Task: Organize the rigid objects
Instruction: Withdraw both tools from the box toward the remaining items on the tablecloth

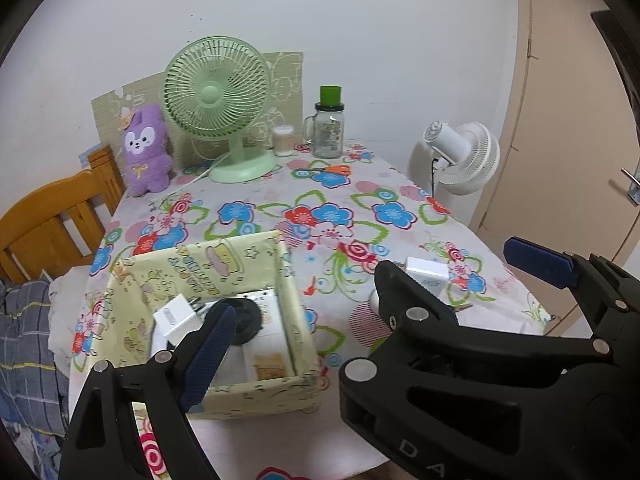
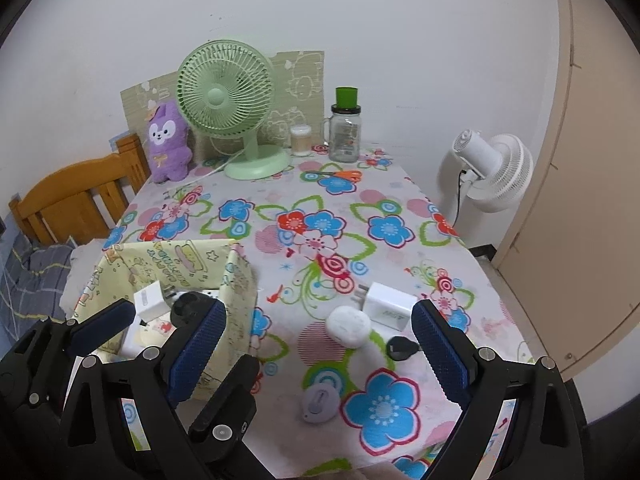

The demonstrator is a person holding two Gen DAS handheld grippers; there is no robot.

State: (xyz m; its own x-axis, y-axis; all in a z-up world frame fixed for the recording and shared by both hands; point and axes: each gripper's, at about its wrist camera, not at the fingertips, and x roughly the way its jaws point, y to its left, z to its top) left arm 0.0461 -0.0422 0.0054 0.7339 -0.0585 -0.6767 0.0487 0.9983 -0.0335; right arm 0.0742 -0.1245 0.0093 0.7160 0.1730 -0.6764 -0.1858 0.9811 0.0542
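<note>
A cream patterned box point(image 1: 256, 396) stands at the table's near left. It holds a white charger point(image 1: 176, 312), a black round piece point(image 1: 244, 320) and white cards. On the flowered cloth to its right lie a second white charger point(image 2: 390, 306), a white oval case point(image 2: 348, 326), a black key fob point(image 2: 402, 348) and a grey round tag point(image 2: 320, 400). My left gripper point(image 1: 320, 320) hangs open over the box's right wall, holding nothing. My right gripper point(image 2: 318, 312) is open above the loose items, its pads point(image 2: 440, 348) touching none. The two grippers overlap closely.
At the back stand a green desk fan point(image 1: 216, 100), a purple plush point(image 1: 146, 152), a glass jar with a green lid point(image 1: 330, 128), a small cup point(image 1: 284, 140) and orange scissors point(image 2: 346, 175). A wooden chair point(image 1: 52, 220) stands left; a white floor fan point(image 2: 496, 172) and door stand right.
</note>
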